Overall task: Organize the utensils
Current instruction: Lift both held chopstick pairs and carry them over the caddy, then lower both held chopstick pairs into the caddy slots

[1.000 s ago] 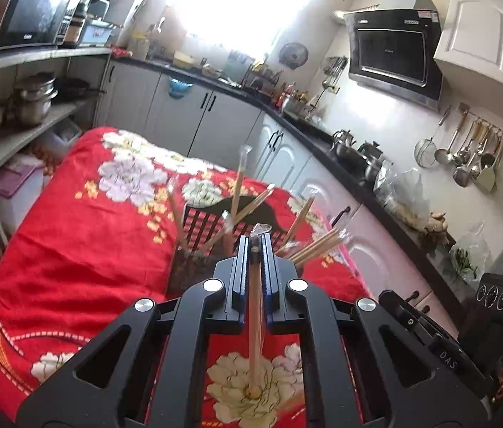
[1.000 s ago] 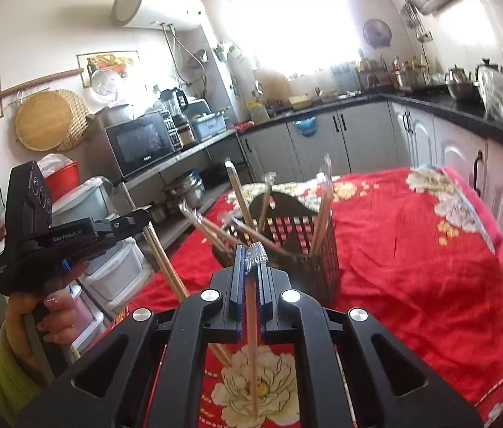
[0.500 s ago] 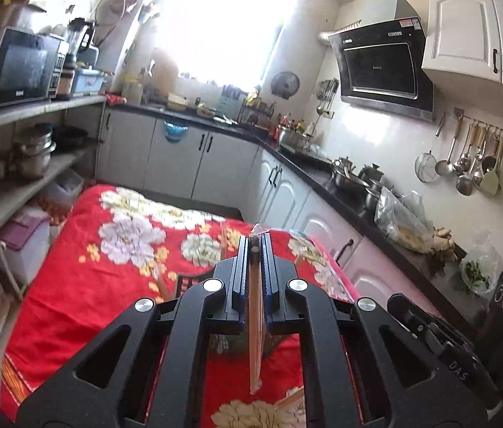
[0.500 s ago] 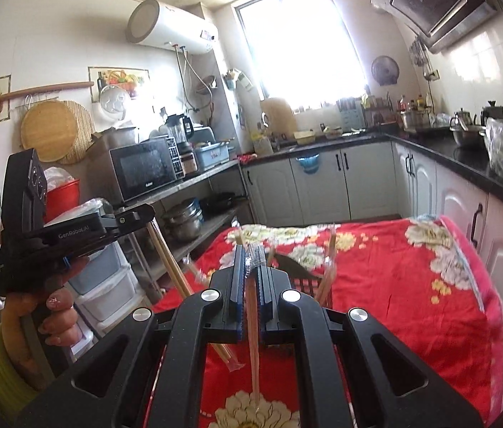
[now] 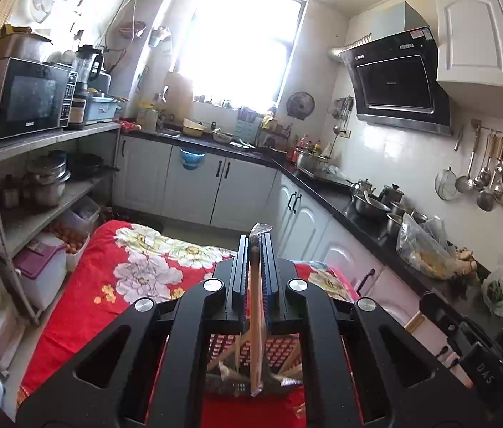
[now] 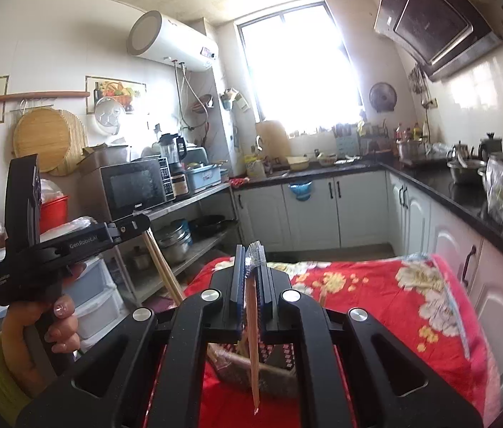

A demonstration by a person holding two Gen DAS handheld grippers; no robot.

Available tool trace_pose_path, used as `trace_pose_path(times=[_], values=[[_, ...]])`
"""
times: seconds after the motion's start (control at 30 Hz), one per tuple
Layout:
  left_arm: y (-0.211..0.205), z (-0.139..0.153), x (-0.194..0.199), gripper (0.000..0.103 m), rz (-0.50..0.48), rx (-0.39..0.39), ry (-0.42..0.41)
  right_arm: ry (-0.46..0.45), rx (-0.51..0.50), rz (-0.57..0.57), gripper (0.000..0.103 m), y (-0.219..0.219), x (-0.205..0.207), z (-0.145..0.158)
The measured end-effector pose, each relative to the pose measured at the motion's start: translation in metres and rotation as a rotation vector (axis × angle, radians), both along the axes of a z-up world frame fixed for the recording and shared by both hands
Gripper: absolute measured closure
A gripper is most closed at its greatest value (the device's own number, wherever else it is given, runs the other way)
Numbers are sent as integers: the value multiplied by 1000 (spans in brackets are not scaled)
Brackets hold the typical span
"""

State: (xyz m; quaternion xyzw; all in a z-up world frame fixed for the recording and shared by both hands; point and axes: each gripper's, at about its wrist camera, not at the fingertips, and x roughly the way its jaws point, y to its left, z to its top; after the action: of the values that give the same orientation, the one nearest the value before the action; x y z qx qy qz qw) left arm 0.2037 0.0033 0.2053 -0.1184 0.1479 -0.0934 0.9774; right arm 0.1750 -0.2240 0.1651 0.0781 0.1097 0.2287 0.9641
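Below, dark slotted basket holds wrapped chopsticks.

A: Clearance around the basket?
B: Directly under both claws; sticks poke out of it at angles, so straight down is cluttered. The wrapped chopsticks hanging from the left claw sit just over those tips.
A: Sides?
B: Red floral tabletop is bare left of the basket and beyond it. Shelf rack with pots and bins flanks the left edge, cabinets run close along the right.
A: Between the claws?
B: From the right claw, the left unit in the hand blocks the left side.
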Motion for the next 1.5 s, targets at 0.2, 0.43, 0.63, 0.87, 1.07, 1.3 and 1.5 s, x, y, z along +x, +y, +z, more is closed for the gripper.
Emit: trace_pose_path(times=[0.2, 0.43, 0.63, 0.87, 1.07, 1.3, 1.5], values=[[-9, 6, 8, 99, 39, 33, -34, -28, -1, -23, 97, 1, 17, 13], [-19, 4, 20, 99, 60, 49, -60, -66, 14, -50, 97, -1, 37, 19], [-25, -11, 31, 99, 46, 52, -73, -62, 11, -72, 97, -2, 57, 4], [-33, -40, 42, 99, 28, 63, -52, -43, -5, -103, 97, 0, 73, -30], [-37, -64, 48, 99, 17, 56, -33, -48, -9, -115, 97, 0, 73, -52], [-36, -83, 49, 99, 12, 50, 1, -33, -7, -119, 97, -4, 69, -67], [-35, -92, 45, 99, 1, 57, 27, -4, -1, -122, 97, -8, 60, -74]])
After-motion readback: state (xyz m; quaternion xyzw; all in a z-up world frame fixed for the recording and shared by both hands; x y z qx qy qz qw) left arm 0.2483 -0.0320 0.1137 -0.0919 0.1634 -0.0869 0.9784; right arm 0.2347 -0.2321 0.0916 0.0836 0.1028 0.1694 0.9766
